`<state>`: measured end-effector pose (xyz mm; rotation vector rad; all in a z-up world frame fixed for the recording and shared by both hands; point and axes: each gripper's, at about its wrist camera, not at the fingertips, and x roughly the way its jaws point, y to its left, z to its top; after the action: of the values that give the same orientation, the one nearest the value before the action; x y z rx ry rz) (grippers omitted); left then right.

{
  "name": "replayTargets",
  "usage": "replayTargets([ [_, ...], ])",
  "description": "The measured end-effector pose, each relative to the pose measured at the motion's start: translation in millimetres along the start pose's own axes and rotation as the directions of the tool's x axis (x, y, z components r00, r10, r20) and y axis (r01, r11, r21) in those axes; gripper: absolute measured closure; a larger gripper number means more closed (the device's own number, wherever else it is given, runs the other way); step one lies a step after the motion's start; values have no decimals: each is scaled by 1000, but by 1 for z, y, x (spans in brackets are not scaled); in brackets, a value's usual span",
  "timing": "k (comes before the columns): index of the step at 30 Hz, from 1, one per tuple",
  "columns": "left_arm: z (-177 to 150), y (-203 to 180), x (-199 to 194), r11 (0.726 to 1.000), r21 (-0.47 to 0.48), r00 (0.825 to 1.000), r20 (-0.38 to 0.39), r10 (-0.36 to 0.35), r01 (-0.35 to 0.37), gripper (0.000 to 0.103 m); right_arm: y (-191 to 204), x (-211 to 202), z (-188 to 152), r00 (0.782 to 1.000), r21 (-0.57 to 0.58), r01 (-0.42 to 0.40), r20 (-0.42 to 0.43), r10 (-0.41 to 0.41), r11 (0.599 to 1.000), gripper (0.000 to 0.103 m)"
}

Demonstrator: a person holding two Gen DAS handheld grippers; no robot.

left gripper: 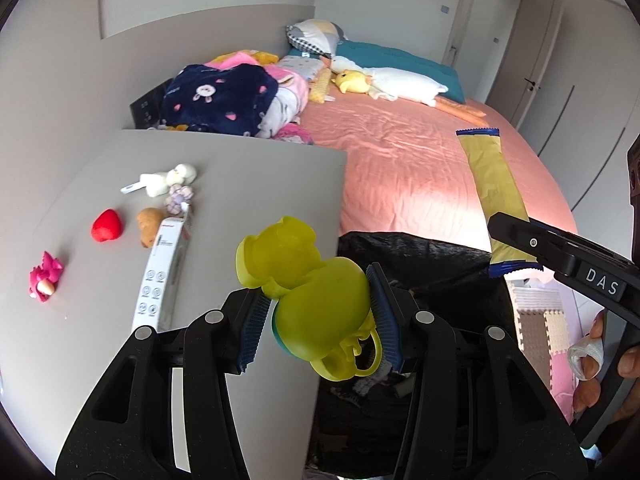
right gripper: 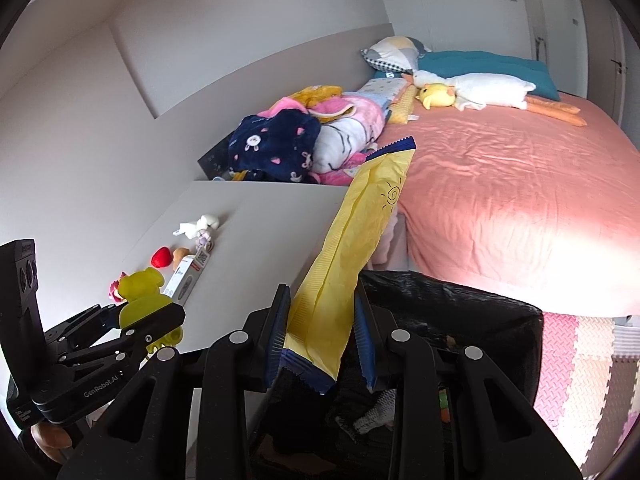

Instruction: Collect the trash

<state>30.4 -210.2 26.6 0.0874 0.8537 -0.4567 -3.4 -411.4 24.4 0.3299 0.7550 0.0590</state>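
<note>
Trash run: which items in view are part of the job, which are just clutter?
Job:
- yellow-green plastic toy in the left gripper
- yellow wrapper in the right gripper
- black bin bag

Lying about:
- white box, red heart, pink toy on the table
- plush duck on the bed

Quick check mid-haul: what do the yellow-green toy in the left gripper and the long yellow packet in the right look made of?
Yellow-green toy: looks like moulded plastic, slightly translucent with a soft sheen. Long yellow packet: probably thin film or coated paper, matte and creased, with crimped, serrated blue ends.
</note>
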Motion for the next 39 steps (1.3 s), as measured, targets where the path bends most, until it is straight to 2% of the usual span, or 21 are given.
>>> replayTargets([
  [17,6,-69,19,985,130,993,-40,-110,115,55,-58,-33,-8,993,80,107,38,-110,991,70],
  [29,0,-109,28,950,220,972,-118,-201,223,53,-83,-52,-15,985,114,162,49,-168,980,70],
  [30,-2,-112,29,943,222,964,-149,-220,249,33,-85,-55,-15,984,121,162,51,-169,979,69],
  [31,-3,-114,30,941,224,960,-170,-220,255,5,-86,-55,-16,985,125,159,49,-167,979,58],
  [32,-4,-115,29,942,230,963,-163,-213,247,6,-88,-57,-17,984,129,162,47,-170,978,46],
  [33,-5,-116,26,942,245,970,-138,-198,227,6,-88,-59,-19,980,132,180,58,-189,975,23],
  [34,-6,-116,25,943,258,975,-125,-184,211,6,-88,-62,-20,975,133,200,72,-211,971,19],
  [36,-6,-113,25,948,260,980,-120,-158,185,6,-88,-65,-23,969,130,225,76,-236,966,19],
  [39,-4,-103,26,957,224,979,-127,-157,183,6,-92,-67,-24,965,150,234,81,-248,961,19],
])
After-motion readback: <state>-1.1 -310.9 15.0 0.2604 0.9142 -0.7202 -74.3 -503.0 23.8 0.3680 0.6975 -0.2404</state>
